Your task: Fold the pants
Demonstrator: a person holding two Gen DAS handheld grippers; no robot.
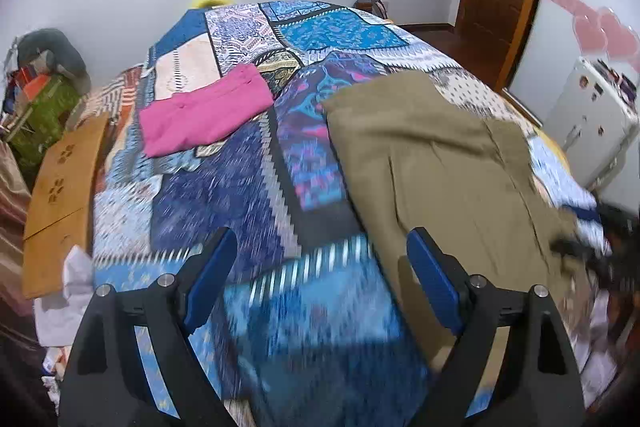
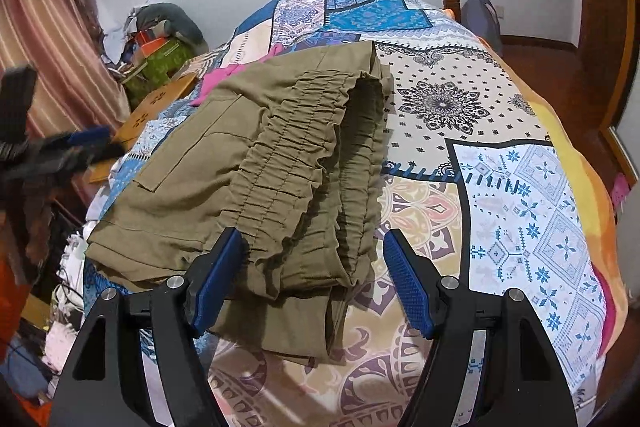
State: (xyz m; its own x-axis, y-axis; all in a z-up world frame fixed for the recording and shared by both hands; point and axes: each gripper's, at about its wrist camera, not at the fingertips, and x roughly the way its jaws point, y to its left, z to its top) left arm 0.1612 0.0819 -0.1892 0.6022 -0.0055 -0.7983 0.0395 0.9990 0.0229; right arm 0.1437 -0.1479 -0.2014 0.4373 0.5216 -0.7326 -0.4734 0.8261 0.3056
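- Pants (image 2: 248,163): olive, lying on the patchwork bedspread (image 2: 520,195), toward its right side as the left wrist view shows it; they look folded over already, with layered edges at the near end.
- Waistband (image 2: 296,155): a gathered elastic band runs diagonally across the top layer, from the far corner down to the near edge.
- Handling, as a guess: thin woven cloth, light and limp. It will drape and sag from any single hold, and loose layers may slide over each other.
- The shirred band is likely the thickest, firmest part, so it should give the pads more to bite on than the flat leg cloth.
- Where to grip: I would pinch at a corner or along a folded edge, taking all layers at once, with the two holds well apart so the span stays flat.
- Pocket flap (image 2: 160,179) on the left side of the top layer could snag or flip; better avoided.
- Right gripper (image 2: 316,271): jaws partly spread, holding nothing, above the near end of the pants with the band's end between them but no pad pressing.
- Left gripper (image 1: 320,267): jaws wide, empty, over bare bedspread just left of the pants; the picture is blurred.
- Pink garment (image 1: 204,115): folded, further up the bedspread, well apart from the pants.
- Risk: a shallow pinch may lift only the top layer and undo the fold.
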